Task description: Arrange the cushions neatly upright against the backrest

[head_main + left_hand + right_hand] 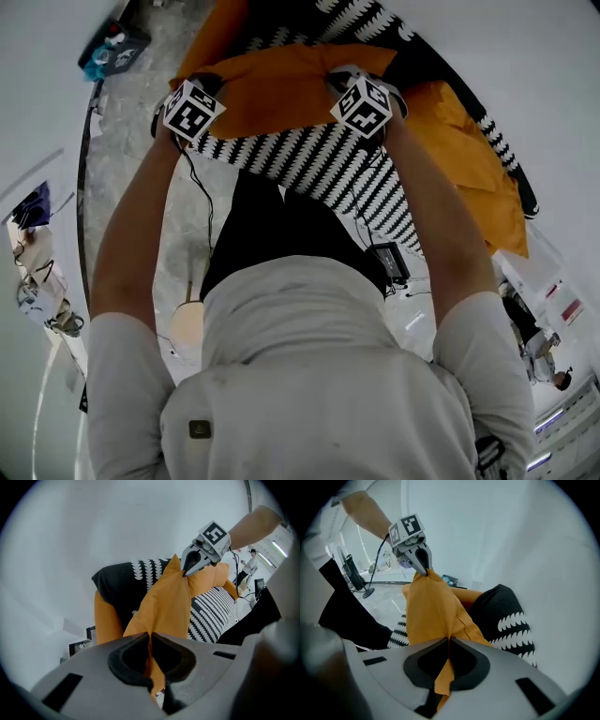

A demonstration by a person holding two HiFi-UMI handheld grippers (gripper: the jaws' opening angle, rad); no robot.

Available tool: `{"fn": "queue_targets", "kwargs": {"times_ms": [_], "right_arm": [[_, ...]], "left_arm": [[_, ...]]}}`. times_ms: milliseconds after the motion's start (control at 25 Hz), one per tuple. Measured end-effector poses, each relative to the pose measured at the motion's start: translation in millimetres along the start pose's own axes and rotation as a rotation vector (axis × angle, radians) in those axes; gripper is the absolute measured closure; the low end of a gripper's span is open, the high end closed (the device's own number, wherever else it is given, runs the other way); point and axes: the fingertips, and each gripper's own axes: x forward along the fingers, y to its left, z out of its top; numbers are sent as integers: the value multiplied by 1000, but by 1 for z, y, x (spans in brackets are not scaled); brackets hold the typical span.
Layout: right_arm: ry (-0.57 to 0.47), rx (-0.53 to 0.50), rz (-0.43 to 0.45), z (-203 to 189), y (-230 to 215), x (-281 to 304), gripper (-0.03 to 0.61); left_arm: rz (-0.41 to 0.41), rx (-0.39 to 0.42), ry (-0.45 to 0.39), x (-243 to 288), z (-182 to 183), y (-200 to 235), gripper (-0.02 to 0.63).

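Observation:
An orange cushion (272,89) hangs stretched between my two grippers above the black-and-white patterned sofa seat (319,164). My left gripper (202,84) is shut on its left corner, and in the left gripper view the orange cloth (164,606) runs pinched between the jaws. My right gripper (343,77) is shut on the other corner, where the fabric (431,616) is clamped the same way. Each gripper sees the other: the right gripper (186,570) and the left gripper (424,570). A black cushion with white marks (506,616) lies behind it. A second orange cushion (478,169) lies to the right.
A white wall stands behind the sofa. On the floor are a blue bag (112,52) at upper left and a small dark device with cables (389,262) near my legs. People (530,337) stand at the far right. A stand (356,576) is on the floor.

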Motion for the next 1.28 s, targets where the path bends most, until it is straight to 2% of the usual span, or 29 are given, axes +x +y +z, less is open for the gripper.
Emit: {"fn": "queue_targets", "kwargs": {"times_ms": [280,480,760,960,1280], "right_arm": [[-50,-3,-35,2,46,-48,551],[-97,-5,-79,7,66,-93,551],[-162,25,-144,5,83,-150,551],[-164,78,-164,-13,88,-173,551],[-129,257,-240,-50,75,-189,551]], "left_arm": [[63,13,-27,-47,7,-25,594],[118,46,-54,-85,25,-42,594],[161,140,-62,-119,62,-59,594],[141,210,-55,-117,92,-72,594],[30,356,-44,-81,147,-78,593]]}}
